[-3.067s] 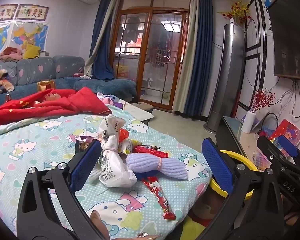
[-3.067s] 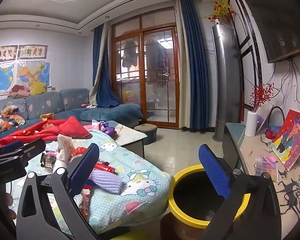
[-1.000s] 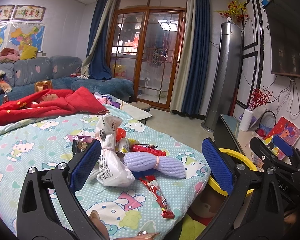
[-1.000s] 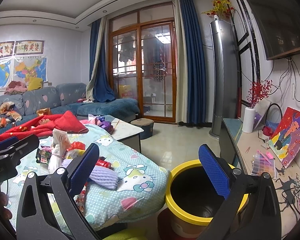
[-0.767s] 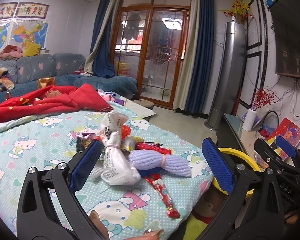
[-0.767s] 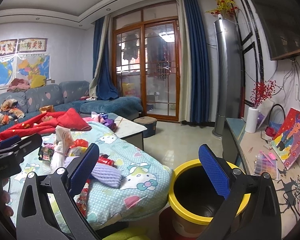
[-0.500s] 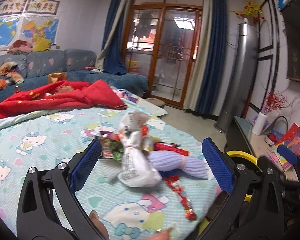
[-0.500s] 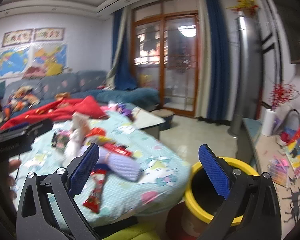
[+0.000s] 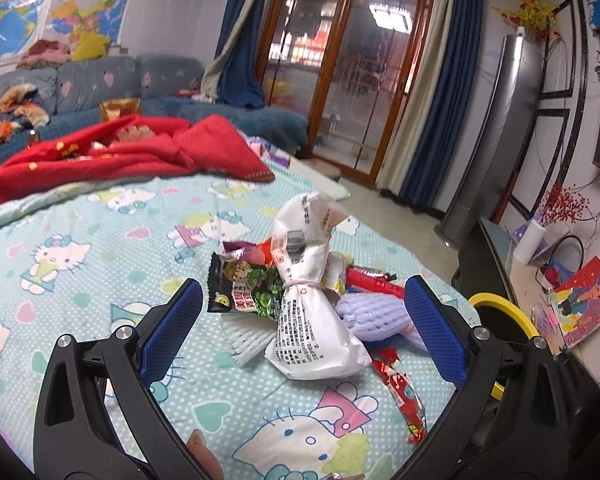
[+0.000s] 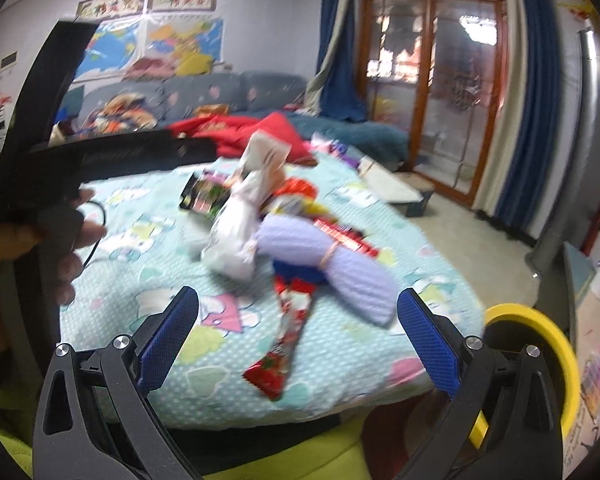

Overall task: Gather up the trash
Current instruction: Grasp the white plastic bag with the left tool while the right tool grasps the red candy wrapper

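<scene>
Left gripper [image 9: 300, 320]: jaws wide, nothing held, hovering over the trash pile on the Hello Kitty cloth [image 9: 80, 248]. Btwn its pads: dark snack packet [image 9: 242, 288] at 10 o'clock of the tied white bag [image 9: 312, 312], purple foam sleeve [image 9: 370, 314] at 3 o'clock, red wrapper [image 9: 400, 392] at 5. Right gripper [image 10: 298, 330]: jaws wide too, empty, over the red wrapper [image 10: 286, 344]. Yellow-rimmed bin [image 10: 540, 344] at 3 o'clock, off the cloth edge.
</scene>
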The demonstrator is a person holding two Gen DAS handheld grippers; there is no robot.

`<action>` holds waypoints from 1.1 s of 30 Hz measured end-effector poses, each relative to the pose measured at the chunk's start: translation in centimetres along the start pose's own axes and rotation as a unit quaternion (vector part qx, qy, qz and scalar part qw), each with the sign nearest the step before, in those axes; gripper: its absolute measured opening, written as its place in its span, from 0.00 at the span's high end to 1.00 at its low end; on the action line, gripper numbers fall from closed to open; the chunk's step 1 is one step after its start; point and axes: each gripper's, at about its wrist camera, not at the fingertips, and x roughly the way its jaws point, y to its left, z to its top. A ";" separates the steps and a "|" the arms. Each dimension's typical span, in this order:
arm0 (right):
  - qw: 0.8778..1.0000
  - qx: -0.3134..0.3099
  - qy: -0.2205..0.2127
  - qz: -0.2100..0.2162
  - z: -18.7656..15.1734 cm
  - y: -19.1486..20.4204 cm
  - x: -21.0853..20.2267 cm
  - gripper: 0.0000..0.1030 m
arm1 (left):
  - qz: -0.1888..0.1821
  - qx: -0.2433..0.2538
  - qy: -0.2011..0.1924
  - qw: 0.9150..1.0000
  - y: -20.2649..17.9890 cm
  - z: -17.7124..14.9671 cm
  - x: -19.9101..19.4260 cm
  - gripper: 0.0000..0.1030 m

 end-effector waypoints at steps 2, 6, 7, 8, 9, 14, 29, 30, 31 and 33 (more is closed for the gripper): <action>1.000 0.003 0.016 0.014 -0.4 0.2 0.5 0.10 | -0.005 0.000 0.013 1.000 0.0 0.0 1.0 0.11; 0.998 0.007 0.058 0.032 -0.8 0.0 2.1 0.19 | -0.016 -0.027 0.050 0.998 0.6 0.3 3.3 0.21; 0.997 0.009 0.065 0.035 -1.0 0.0 2.4 0.21 | -0.015 -0.030 0.055 0.998 0.7 0.2 3.7 0.23; 0.996 0.015 0.077 0.039 -1.1 -0.2 2.7 0.23 | -0.016 -0.036 0.058 0.998 0.9 0.3 4.0 0.26; 0.996 0.017 0.083 0.041 -1.2 -0.4 3.2 0.24 | -0.017 -0.040 0.062 0.997 0.9 0.2 4.3 0.28; 0.991 0.042 0.118 0.052 -1.9 -1.2 5.0 0.37 | -0.028 -0.058 0.087 0.994 1.2 -0.3 5.2 0.34; 0.985 0.056 0.138 0.087 -2.2 -2.0 5.7 0.85 | -0.043 -0.069 0.144 0.986 1.0 -2.8 7.3 0.48; 0.985 0.057 0.138 0.088 -2.2 -2.1 5.7 0.85 | -0.045 -0.070 0.143 0.986 1.0 -2.8 7.4 0.48; 0.985 0.056 0.137 0.088 -2.1 -2.1 5.6 0.85 | -0.046 -0.069 0.143 0.986 1.0 -2.9 7.4 0.50; 0.985 0.057 0.135 0.088 -2.1 -2.3 5.6 0.86 | -0.050 -0.068 0.144 0.986 0.9 -3.0 7.4 0.54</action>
